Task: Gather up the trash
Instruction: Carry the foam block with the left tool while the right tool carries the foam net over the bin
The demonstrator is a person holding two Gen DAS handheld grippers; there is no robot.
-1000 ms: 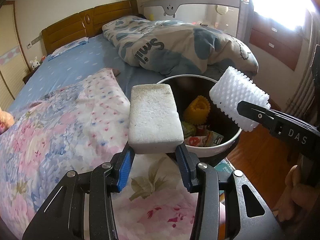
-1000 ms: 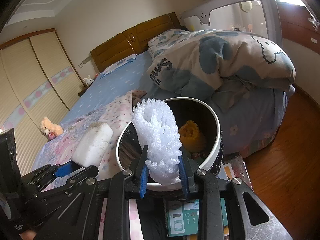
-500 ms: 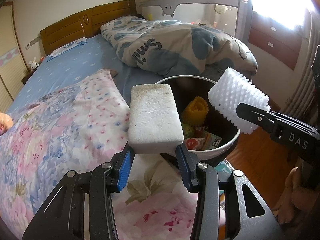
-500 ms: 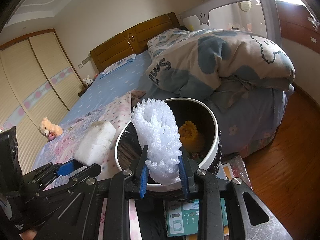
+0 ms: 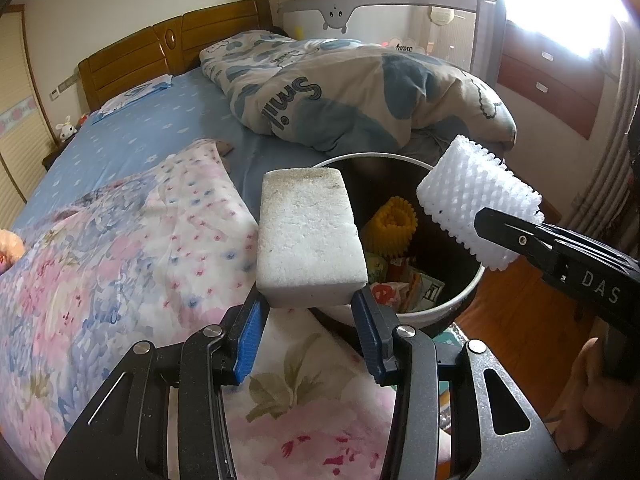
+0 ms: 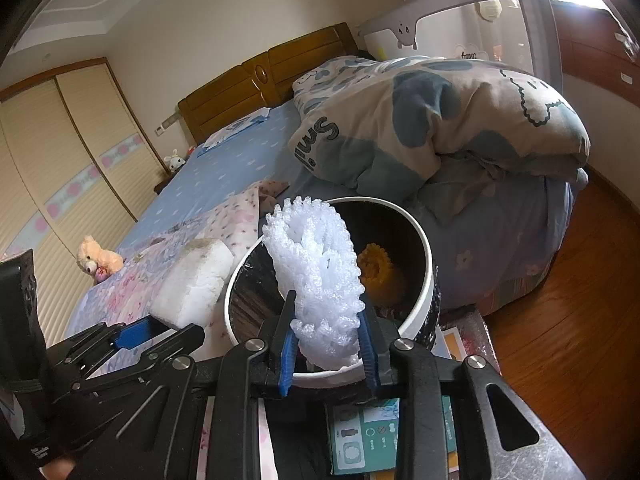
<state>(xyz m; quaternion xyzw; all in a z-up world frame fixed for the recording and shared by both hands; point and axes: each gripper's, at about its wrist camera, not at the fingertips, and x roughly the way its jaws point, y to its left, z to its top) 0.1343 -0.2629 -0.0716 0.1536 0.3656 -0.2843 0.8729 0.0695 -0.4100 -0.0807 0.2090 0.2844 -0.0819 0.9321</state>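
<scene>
A white foam block [image 5: 308, 240] stands upright between the blue pads of my left gripper [image 5: 310, 304], which is shut on it just left of the trash bin [image 5: 460, 304]. The bin has a white rim and a black inside, and holds a yellow foam net [image 5: 394, 220] and crumpled wrappers [image 5: 404, 284]. My right gripper [image 6: 328, 340] is shut on a white foam net sleeve [image 6: 316, 276], held over the bin's near rim [image 6: 424, 256]. In the left wrist view this sleeve [image 5: 476, 200] hangs over the bin's right side.
A floral quilt [image 5: 120, 264] covers the near part of the bed, with a bunched blue-and-beige duvet [image 5: 352, 92] behind the bin. A wooden headboard [image 6: 264, 76], a grey bed rail [image 6: 452, 16] and a teddy bear [image 6: 98, 258] are farther off. Wooden floor [image 6: 580, 300] lies to the right.
</scene>
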